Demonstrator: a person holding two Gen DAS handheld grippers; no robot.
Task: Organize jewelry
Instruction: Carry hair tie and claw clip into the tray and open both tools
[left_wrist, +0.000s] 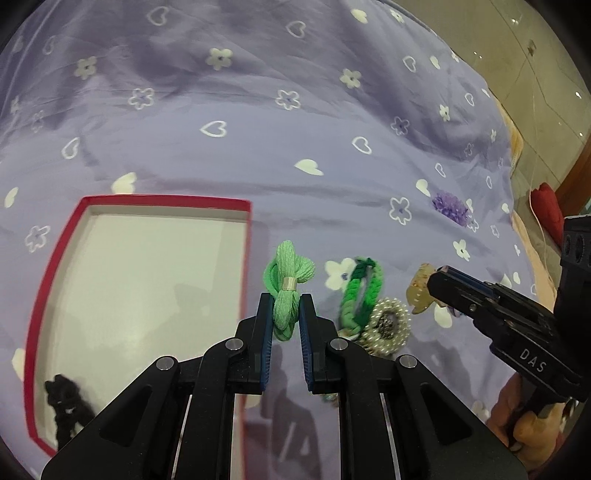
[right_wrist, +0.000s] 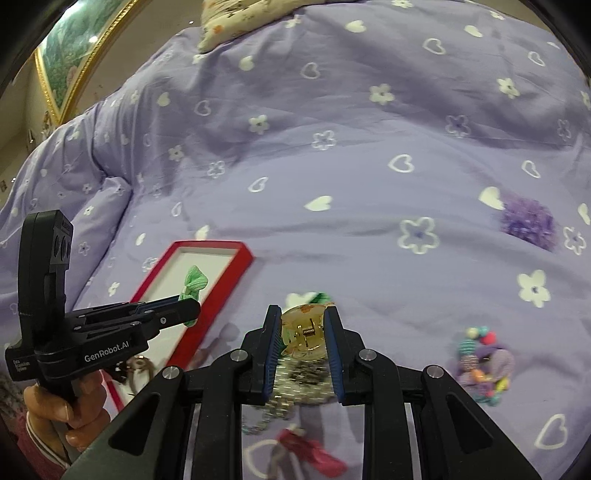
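My left gripper (left_wrist: 286, 301) is shut on a light green hair tie (left_wrist: 288, 284) and holds it just right of the red-rimmed white box (left_wrist: 248, 258). A black scrunchie (left_wrist: 66, 402) lies in the box's near left corner. My right gripper (right_wrist: 303, 314) is shut on a translucent yellow claw clip (right_wrist: 304, 332), above a pearl brooch (right_wrist: 306, 373). In the left wrist view the right gripper (left_wrist: 436, 278) holds the clip (left_wrist: 419, 295) beside a green braided band (left_wrist: 358, 295) and the pearl brooch (left_wrist: 386, 326). The left gripper (right_wrist: 192, 308) with the green tie (right_wrist: 195, 280) shows in the right wrist view, over the box (right_wrist: 236, 267).
All lies on a lilac quilt (left_wrist: 295, 129) with white flowers and hearts. A purple pom flower (right_wrist: 528, 221) lies far right, a multicoloured bead bundle (right_wrist: 484, 363) near right, a pink item (right_wrist: 314, 454) under my right gripper. Floor and a red object (left_wrist: 546, 210) lie beyond the bed's right edge.
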